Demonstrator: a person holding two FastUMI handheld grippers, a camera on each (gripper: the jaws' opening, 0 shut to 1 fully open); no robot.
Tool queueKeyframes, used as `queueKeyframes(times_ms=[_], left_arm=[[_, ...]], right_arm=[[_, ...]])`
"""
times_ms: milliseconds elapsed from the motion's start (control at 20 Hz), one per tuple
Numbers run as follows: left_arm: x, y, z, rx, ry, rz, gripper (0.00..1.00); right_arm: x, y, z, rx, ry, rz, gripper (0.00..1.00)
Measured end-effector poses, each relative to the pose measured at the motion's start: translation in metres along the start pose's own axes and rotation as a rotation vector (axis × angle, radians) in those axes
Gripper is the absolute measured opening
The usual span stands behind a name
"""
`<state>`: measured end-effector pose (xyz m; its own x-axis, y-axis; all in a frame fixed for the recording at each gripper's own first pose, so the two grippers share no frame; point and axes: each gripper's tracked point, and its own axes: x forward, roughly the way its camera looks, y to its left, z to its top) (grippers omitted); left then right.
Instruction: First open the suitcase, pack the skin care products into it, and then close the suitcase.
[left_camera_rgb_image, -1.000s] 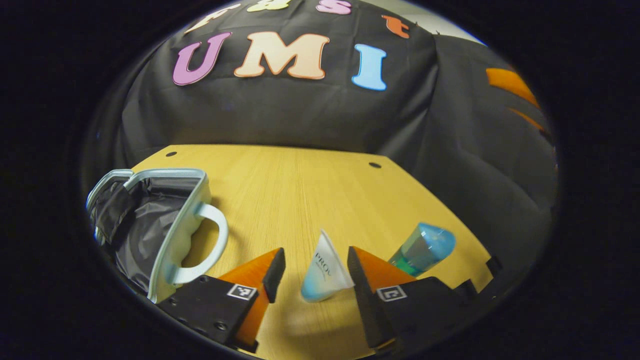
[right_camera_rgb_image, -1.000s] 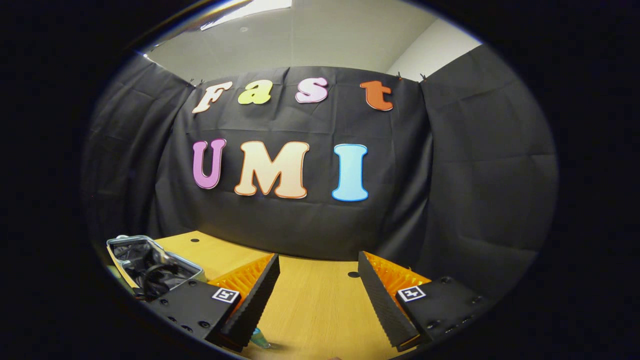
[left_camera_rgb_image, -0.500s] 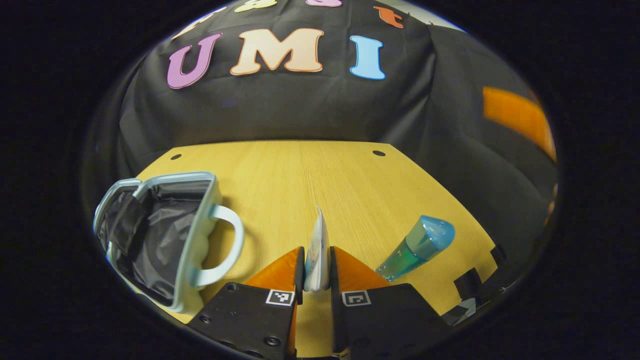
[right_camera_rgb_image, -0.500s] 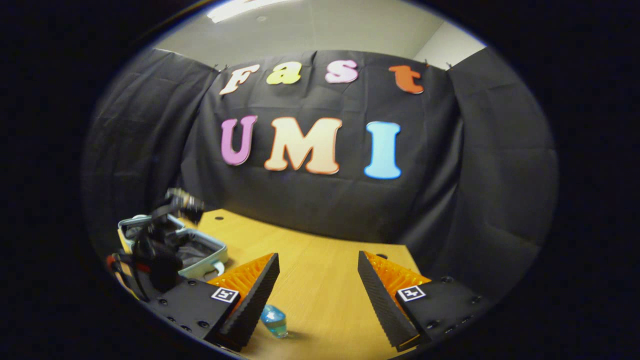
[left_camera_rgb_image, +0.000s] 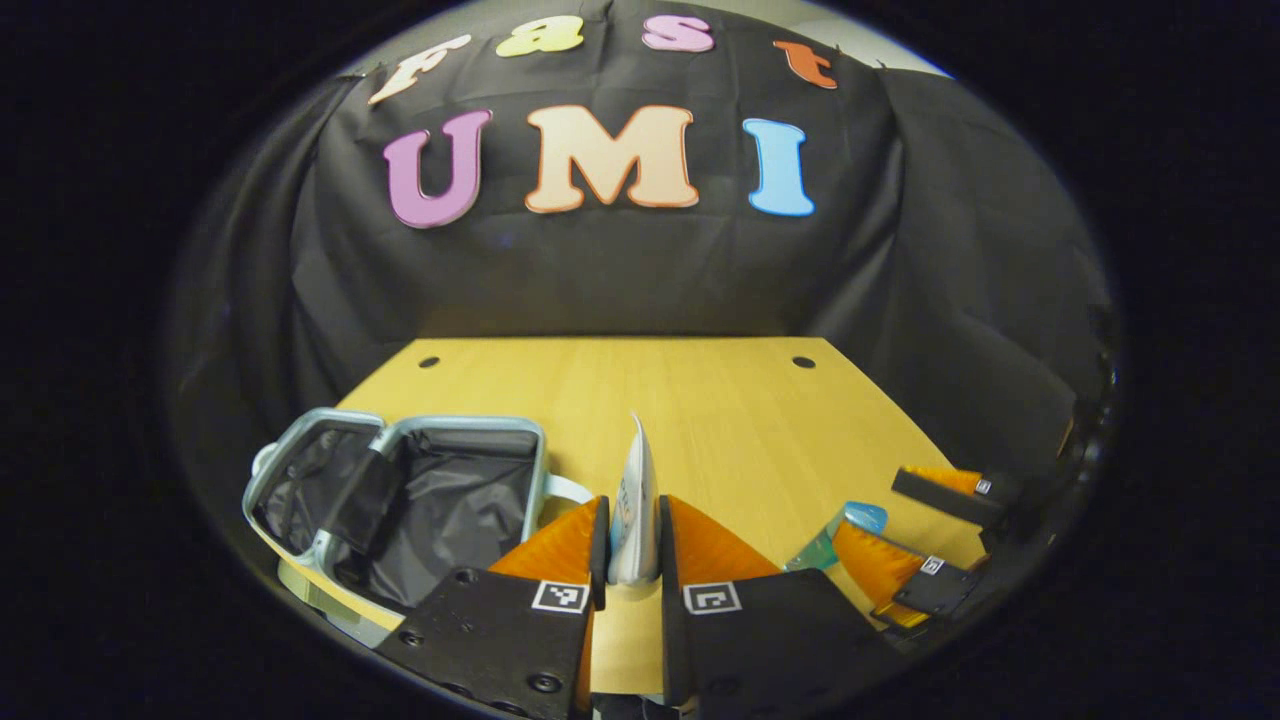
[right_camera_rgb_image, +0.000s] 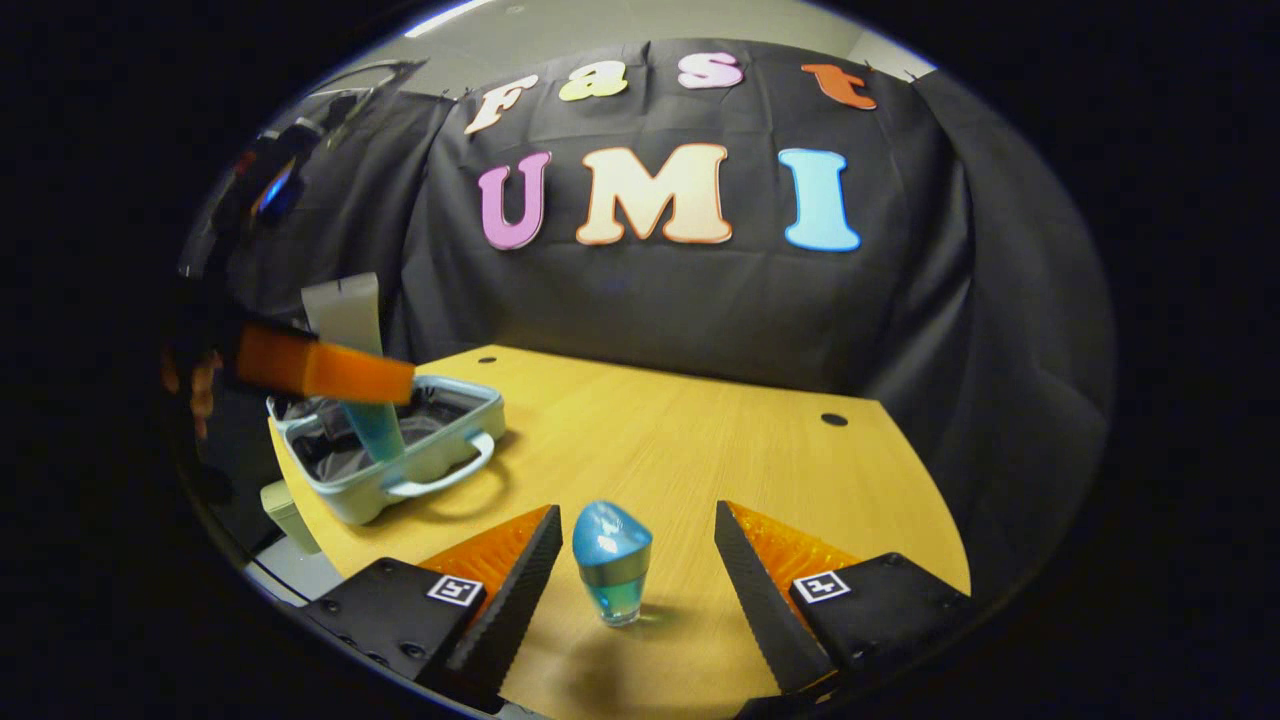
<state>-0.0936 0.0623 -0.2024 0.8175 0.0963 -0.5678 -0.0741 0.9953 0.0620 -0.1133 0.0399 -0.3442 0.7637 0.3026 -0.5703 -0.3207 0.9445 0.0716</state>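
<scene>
A: Suitcase (left_camera_rgb_image: 400, 500) lies open at the near left of the table (left_camera_rgb_image: 620, 390), hard pale shell, crinkly black lining, looped handle on its right side. What could go wrong for the left gripper (left_camera_rgb_image: 632, 540)?

B: Its fingers are pinched on the tube (left_camera_rgb_image: 634, 500), a soft flat-crimped thing standing up thin between them. From the right gripper view the tube (right_camera_rgb_image: 358, 380) hangs above the case (right_camera_rgb_image: 400, 450), cap end down. A soft tube can squirm or tilt in a hard pinch, so it may swing and catch the rim, or drop outside if let go too soon.

A: And further right?

B: The bottle (right_camera_rgb_image: 611, 562) stands on the wood between the spread fingers of the right gripper (right_camera_rgb_image: 635, 590), neither finger touching it. It is clear plastic with blue-green liquid and a rounded blue cap, smooth and tapering.

A: Risk there?

B: Probably tipping. If one finger meets it first, the narrow base could let it topple and roll on the slick wood. A squeeze high on the domed cap might squirt it out.
</scene>
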Motion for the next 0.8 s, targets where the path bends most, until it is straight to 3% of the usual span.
queueKeyframes(times_ms=[50,150,300,400,550,600,800], left_arm=[[-0.002,0.008,-0.001,0.002,0.005,0.025,0.2],[-0.011,0.03,-0.004,0.002,0.011,0.087,0.2],[-0.01,0.071,-0.011,0.029,0.015,0.161,0.21],[-0.008,0.103,-0.021,0.018,0.051,0.205,0.21],[0.002,0.154,-0.03,0.012,0.097,0.261,0.21],[0.006,0.168,-0.038,0.007,0.121,0.264,0.21],[0.032,0.196,-0.087,-0.017,0.305,0.214,0.21]], right_arm=[[0.002,0.005,-0.011,0.011,0.026,0.019,0.95],[0.005,0.011,-0.028,0.02,0.073,0.039,0.81],[0.012,0.017,-0.027,0.029,0.099,0.061,0.45],[0.009,0.025,-0.011,0.097,0.097,0.079,0.45],[0.004,0.045,0.018,0.079,0.09,0.091,0.42],[0.005,0.056,0.026,0.085,0.086,0.103,0.45],[0.008,0.114,0.059,0.112,0.08,0.143,0.43]])
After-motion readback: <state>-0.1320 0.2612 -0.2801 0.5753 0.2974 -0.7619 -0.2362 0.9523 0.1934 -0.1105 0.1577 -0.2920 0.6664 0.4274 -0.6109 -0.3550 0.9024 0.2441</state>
